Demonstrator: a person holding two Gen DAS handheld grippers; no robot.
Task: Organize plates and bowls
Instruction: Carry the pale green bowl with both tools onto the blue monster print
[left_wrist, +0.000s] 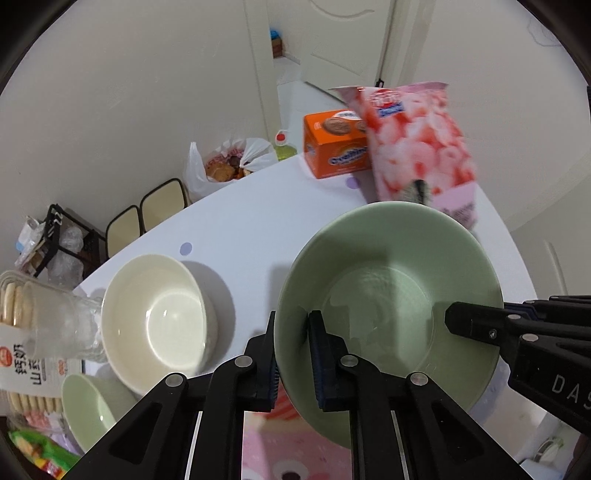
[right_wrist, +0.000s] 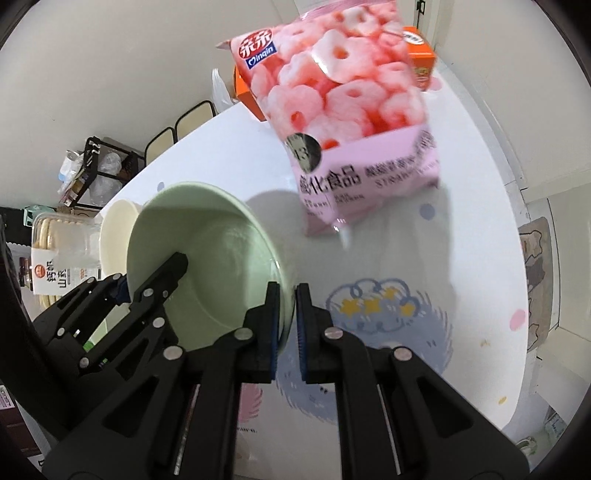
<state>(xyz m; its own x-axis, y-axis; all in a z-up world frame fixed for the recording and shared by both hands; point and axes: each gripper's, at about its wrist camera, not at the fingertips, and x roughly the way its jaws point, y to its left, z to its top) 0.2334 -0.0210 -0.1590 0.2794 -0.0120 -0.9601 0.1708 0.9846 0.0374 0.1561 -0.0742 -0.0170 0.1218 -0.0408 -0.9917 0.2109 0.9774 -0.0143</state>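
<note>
My left gripper (left_wrist: 291, 354) and right gripper (right_wrist: 284, 325) each clamp opposite rims of the green bowl (left_wrist: 388, 306), beside the cream bowl (left_wrist: 159, 317).

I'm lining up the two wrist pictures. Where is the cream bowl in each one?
Left wrist view: cream bowl sits lower left on the table, left of the green bowl.
Right wrist view: cream bowl at middle left, mostly hidden behind the green bowl.
Shared landmark: pink snack bag.

Two green bowls (left_wrist: 388, 295) (left_wrist: 88, 406), one cream bowl (left_wrist: 159, 317), one pink snack bag (left_wrist: 417, 147), one orange box (left_wrist: 332, 147).
</note>
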